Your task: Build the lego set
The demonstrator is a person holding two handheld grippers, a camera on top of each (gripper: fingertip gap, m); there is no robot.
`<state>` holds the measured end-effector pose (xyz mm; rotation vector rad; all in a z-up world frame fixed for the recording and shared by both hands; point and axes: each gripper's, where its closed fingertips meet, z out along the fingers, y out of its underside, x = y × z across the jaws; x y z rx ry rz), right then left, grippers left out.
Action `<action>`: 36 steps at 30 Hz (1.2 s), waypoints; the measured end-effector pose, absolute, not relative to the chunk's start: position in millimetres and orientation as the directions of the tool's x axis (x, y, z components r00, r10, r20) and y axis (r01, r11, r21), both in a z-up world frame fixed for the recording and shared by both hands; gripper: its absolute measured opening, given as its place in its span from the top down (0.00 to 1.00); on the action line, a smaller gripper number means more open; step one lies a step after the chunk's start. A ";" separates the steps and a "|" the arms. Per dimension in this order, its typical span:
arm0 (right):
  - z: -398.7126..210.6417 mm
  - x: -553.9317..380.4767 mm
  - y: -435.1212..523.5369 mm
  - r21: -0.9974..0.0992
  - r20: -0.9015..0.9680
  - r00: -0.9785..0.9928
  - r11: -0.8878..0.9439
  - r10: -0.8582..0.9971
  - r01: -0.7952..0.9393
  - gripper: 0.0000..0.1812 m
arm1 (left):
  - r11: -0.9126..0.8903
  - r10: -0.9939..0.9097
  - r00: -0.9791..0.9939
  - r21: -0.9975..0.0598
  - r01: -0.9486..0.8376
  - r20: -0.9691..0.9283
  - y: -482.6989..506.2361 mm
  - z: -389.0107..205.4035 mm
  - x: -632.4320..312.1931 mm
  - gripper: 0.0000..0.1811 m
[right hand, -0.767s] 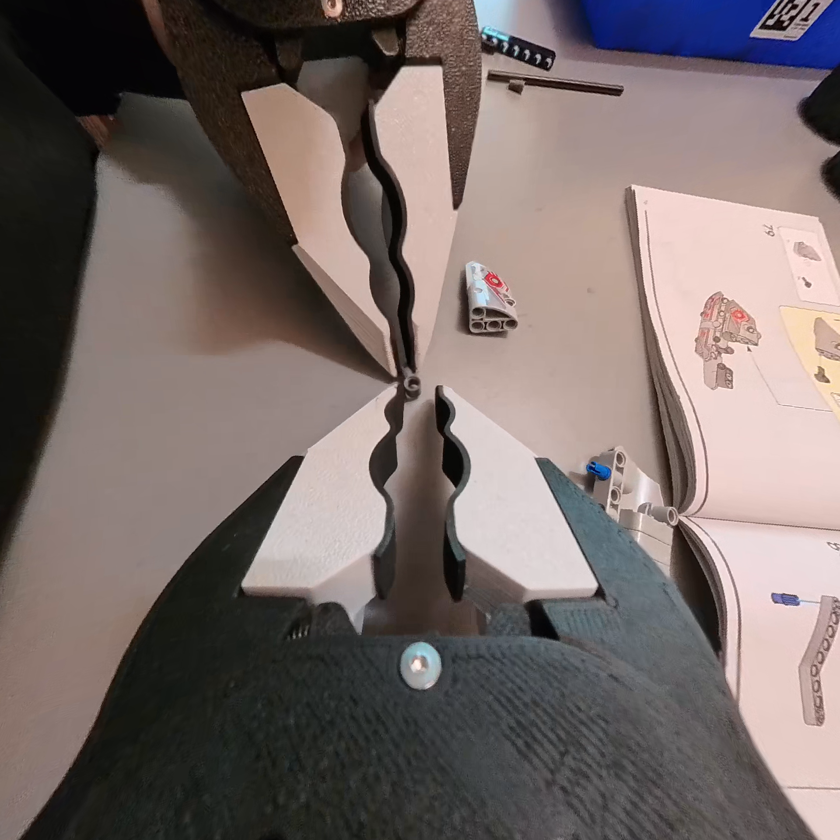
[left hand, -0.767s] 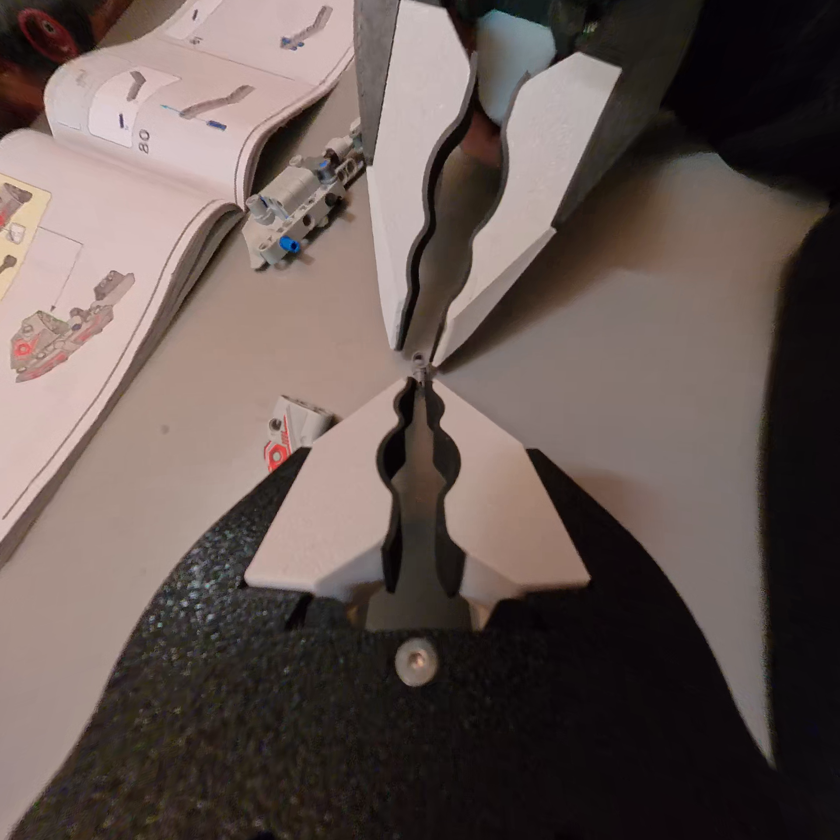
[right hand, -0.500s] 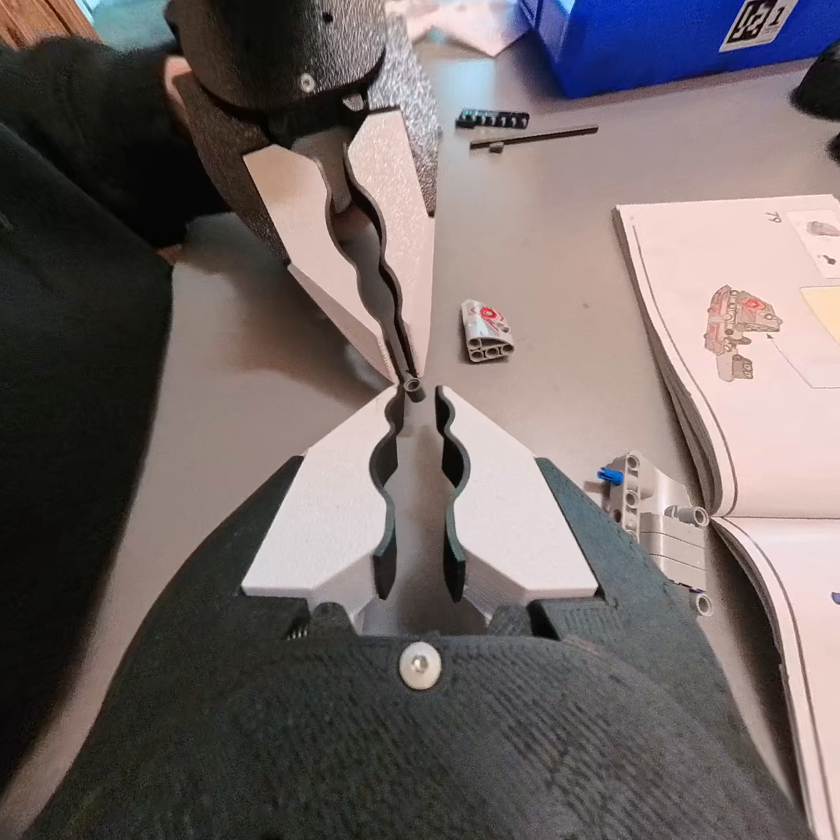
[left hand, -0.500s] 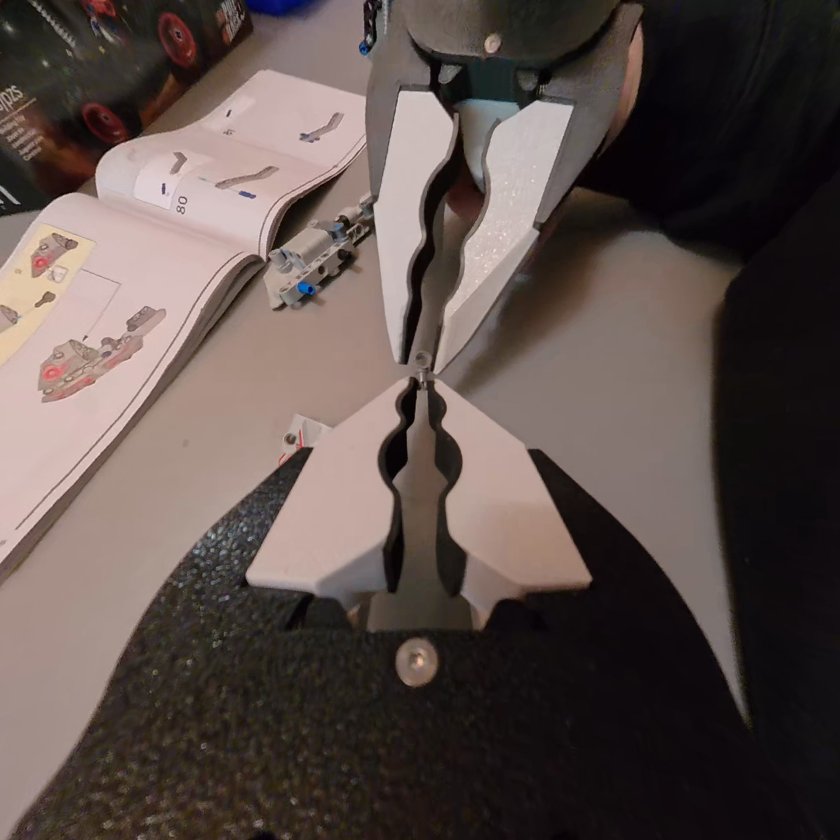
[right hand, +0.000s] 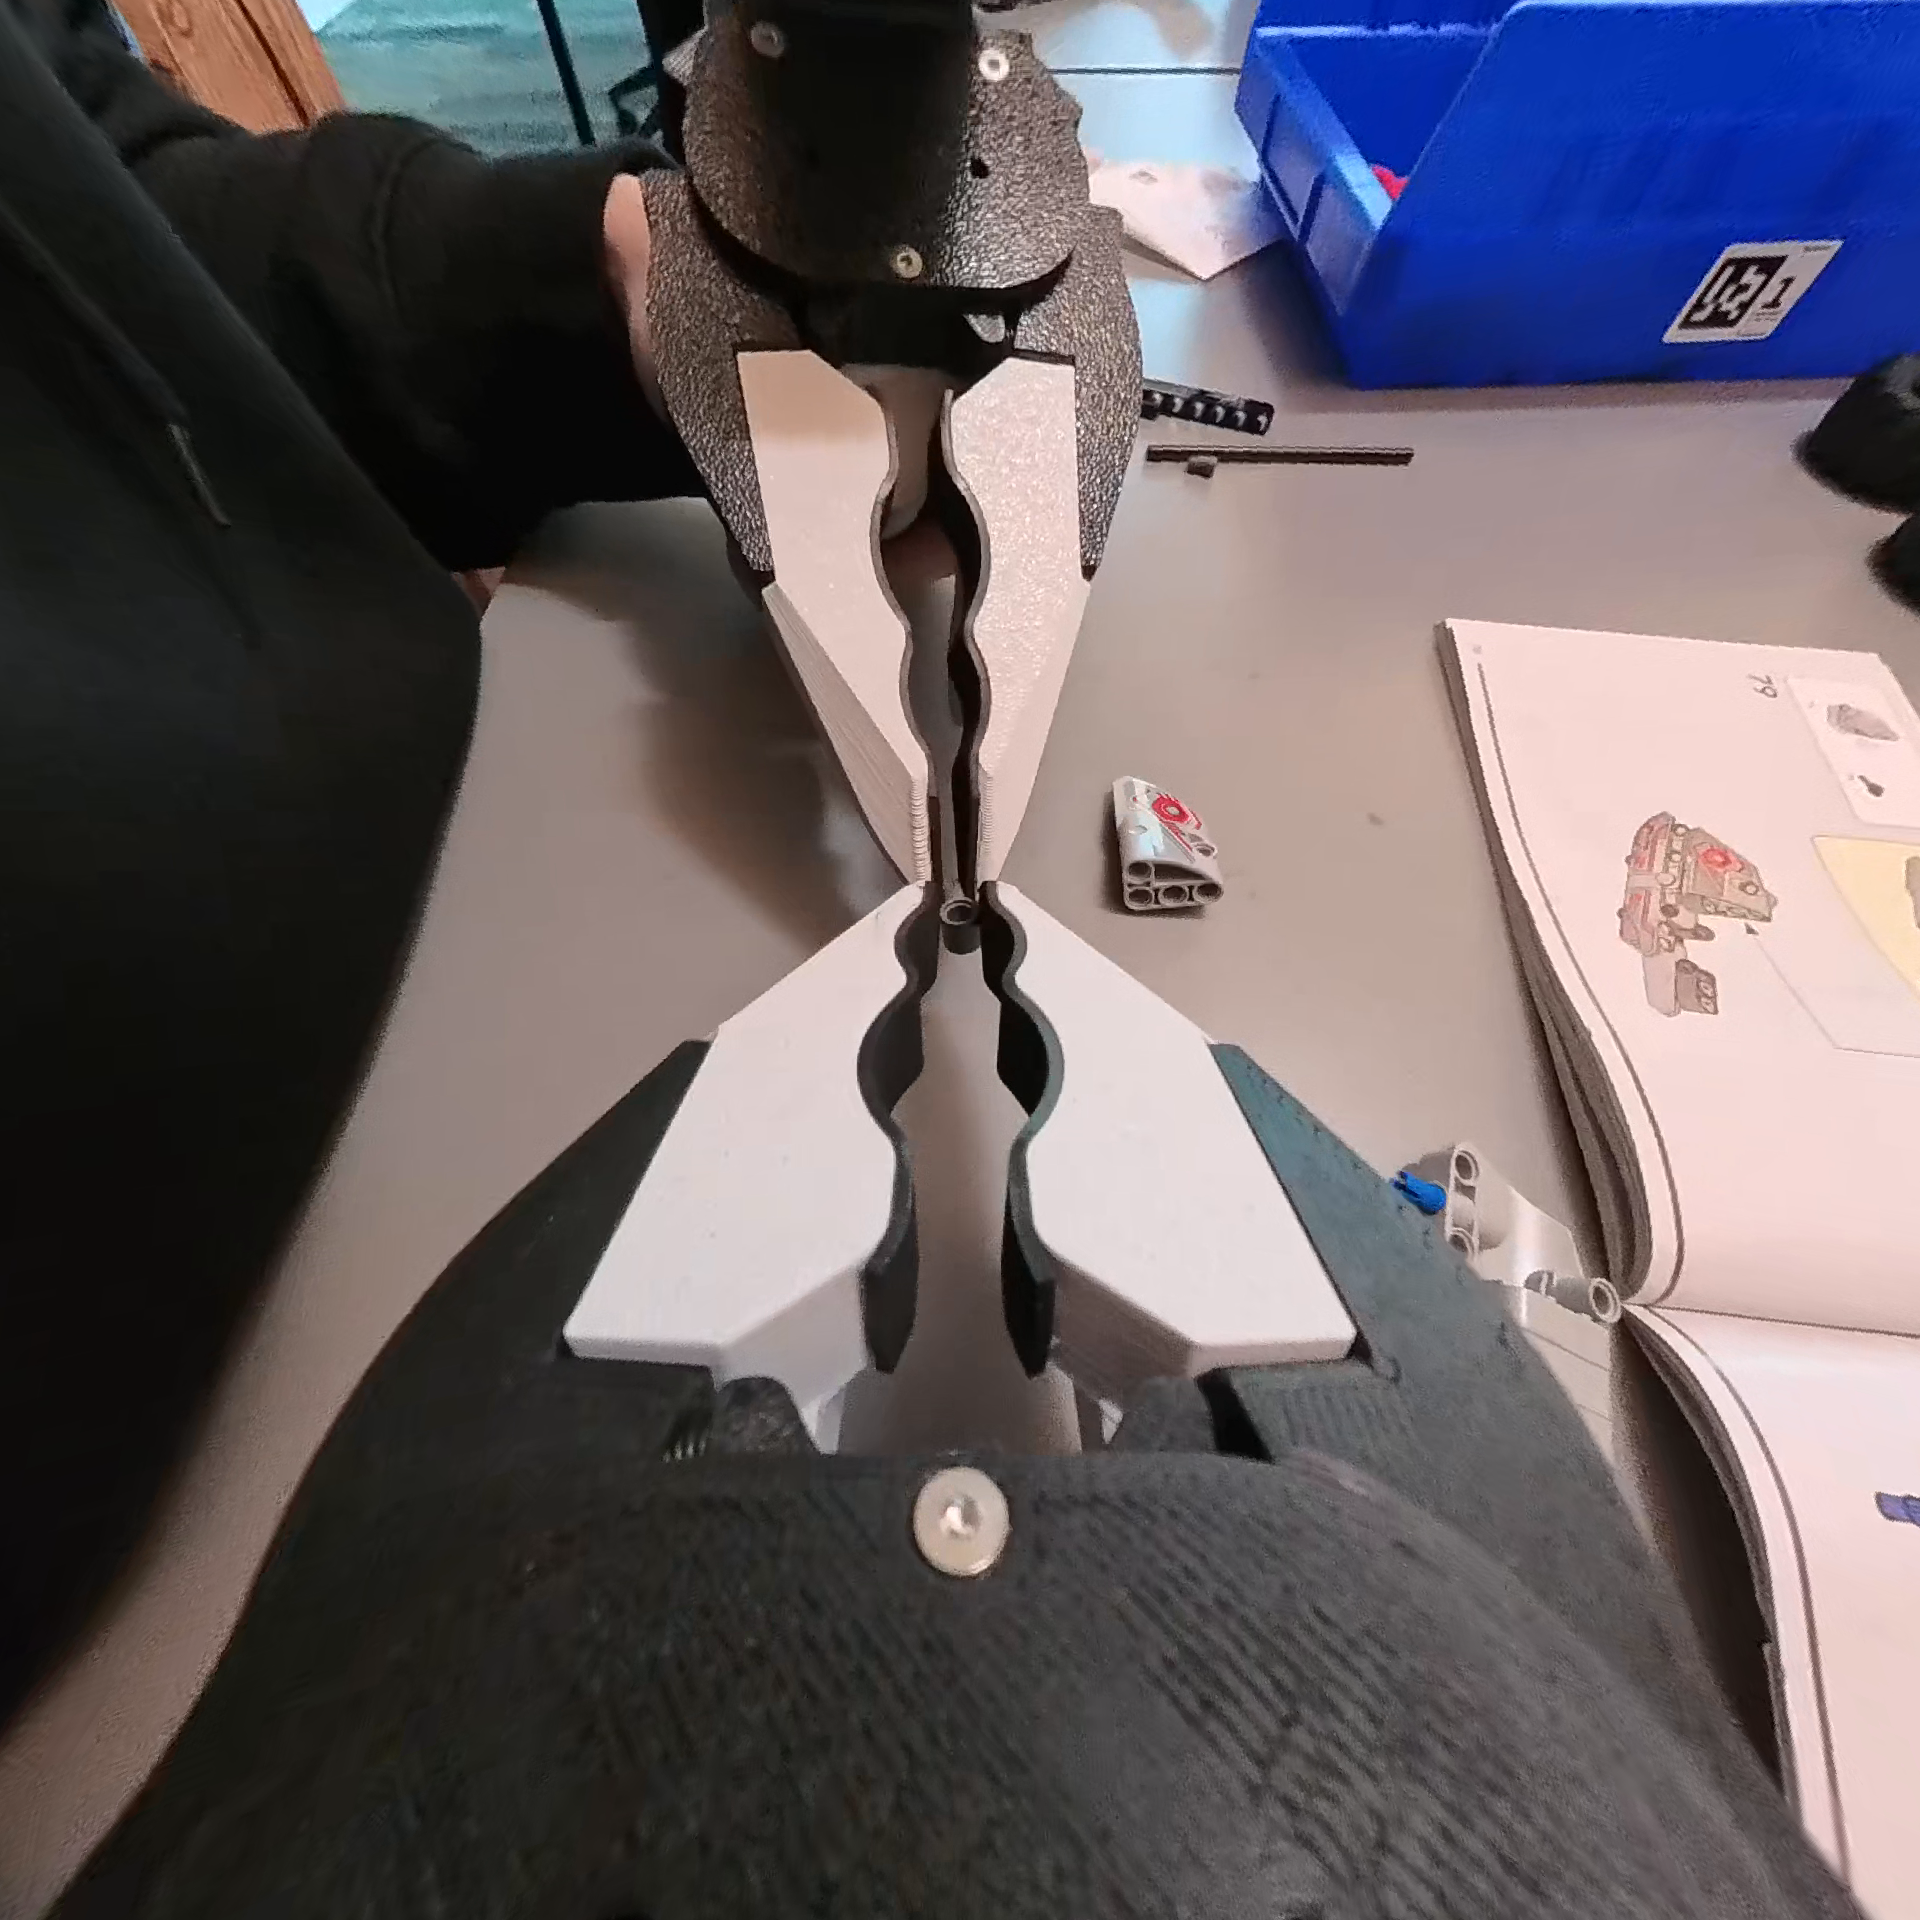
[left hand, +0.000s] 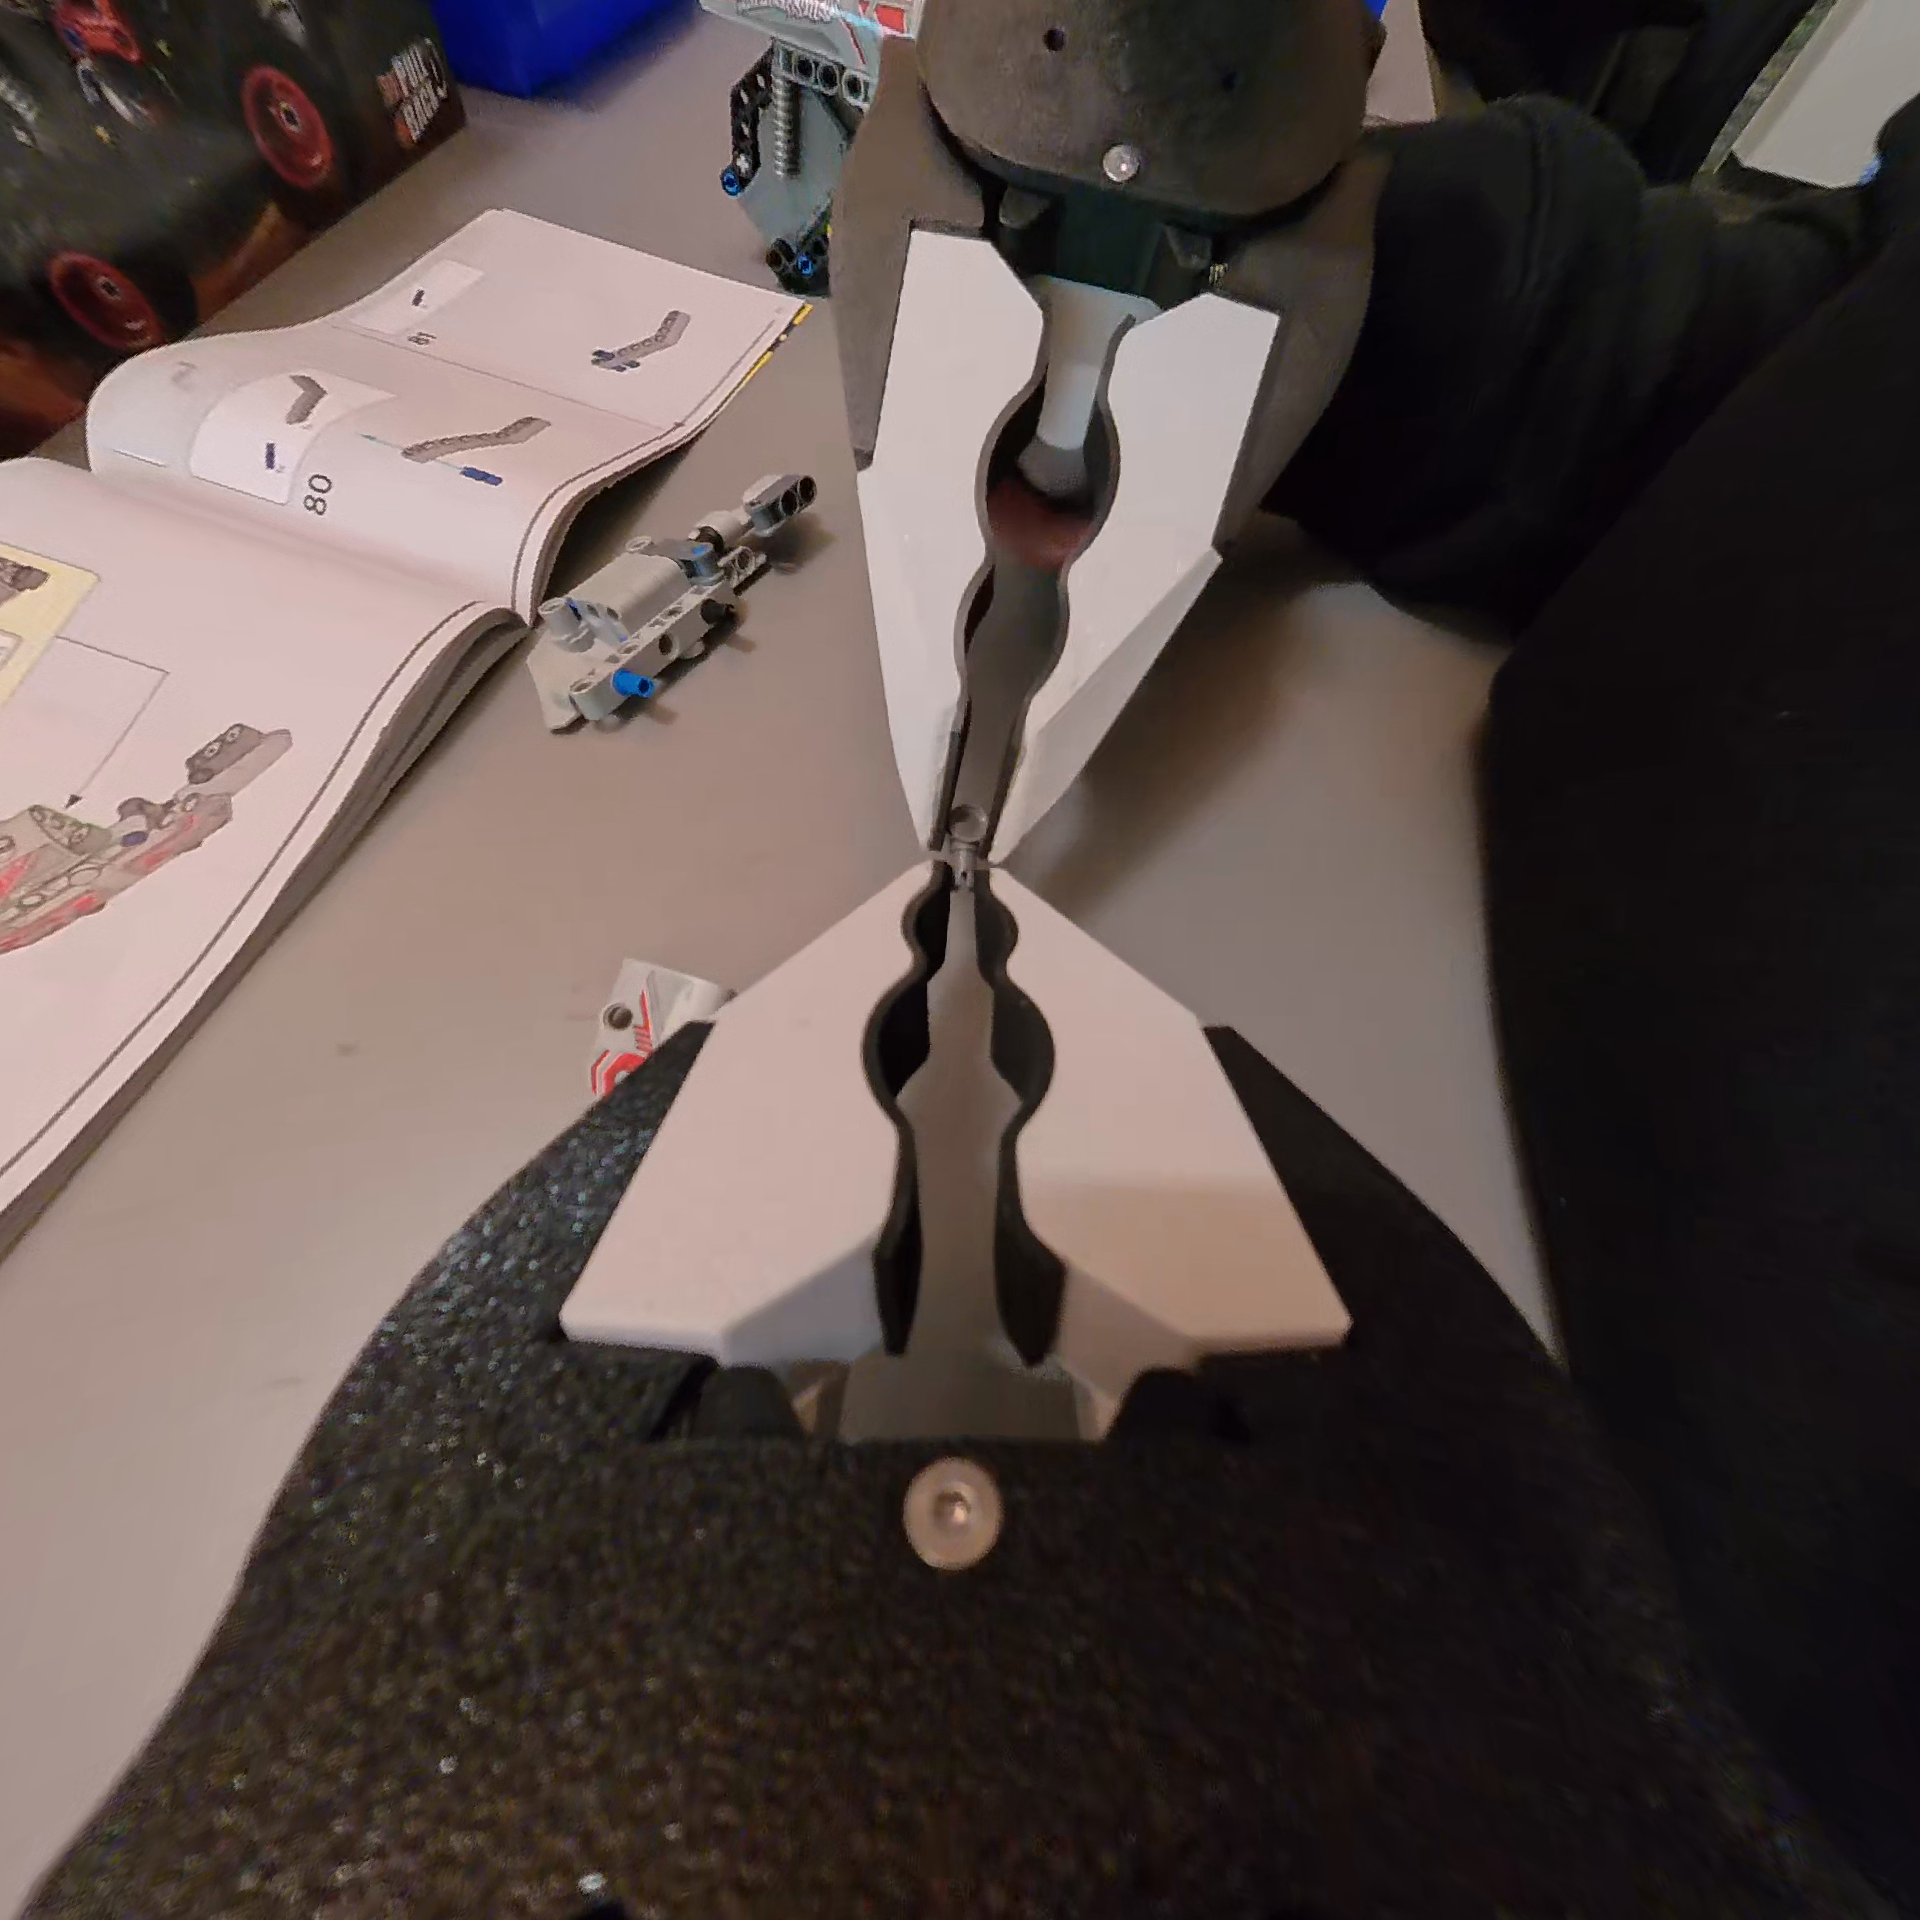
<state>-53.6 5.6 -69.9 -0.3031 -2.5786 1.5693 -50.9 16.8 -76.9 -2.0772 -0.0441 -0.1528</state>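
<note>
The left gripper [left hand: 961,883] and the right gripper [right hand: 961,914] are meeting tip to tip, both pinching one tiny grey peg [right hand: 958,923] above the table [right hand: 1299,623].

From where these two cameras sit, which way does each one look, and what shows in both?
Left wrist view: rides on the left gripper, looking along its fingers at the right gripper, booklet and a dark sleeve.
Right wrist view: rides on the right gripper, facing the left gripper, a hand and blue bin.
Shared: a small grey pin between the tips, booklet, grey table.
</note>
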 end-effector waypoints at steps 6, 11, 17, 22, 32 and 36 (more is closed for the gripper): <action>-64.3 -54.9 5.8 -0.910 -0.058 -0.963 0.383 0.263 0.159 0.97 | -0.455 -0.046 0.987 -0.883 0.118 0.155 16.7 -70.8 -51.6 0.99; -54.8 -57.3 7.6 -0.934 -0.063 -0.959 0.323 0.275 0.154 0.97 | -0.407 -0.060 0.982 -0.903 0.137 0.176 18.8 -62.5 -52.9 0.99; -49.0 -57.2 9.9 -0.948 -0.033 -0.962 0.295 0.272 0.116 0.97 | -0.375 -0.076 0.980 -0.916 0.142 0.183 20.0 -57.1 -52.8 0.99; -48.0 -55.0 9.9 -0.949 -0.040 -0.962 0.291 0.268 0.120 0.97 | -0.371 -0.081 0.982 -0.920 0.127 0.169 19.5 -56.4 -50.7 0.99; -46.2 -56.1 11.0 -0.947 -0.102 -0.954 0.265 0.282 0.180 0.97 | -0.361 -0.084 0.982 -0.924 0.128 0.169 17.9 -54.5 -51.6 0.99; -45.6 -56.4 11.3 -0.948 -0.127 -0.951 0.249 0.281 0.200 0.97 | -0.356 -0.084 0.982 -0.926 0.129 0.169 18.0 -53.7 -51.8 0.99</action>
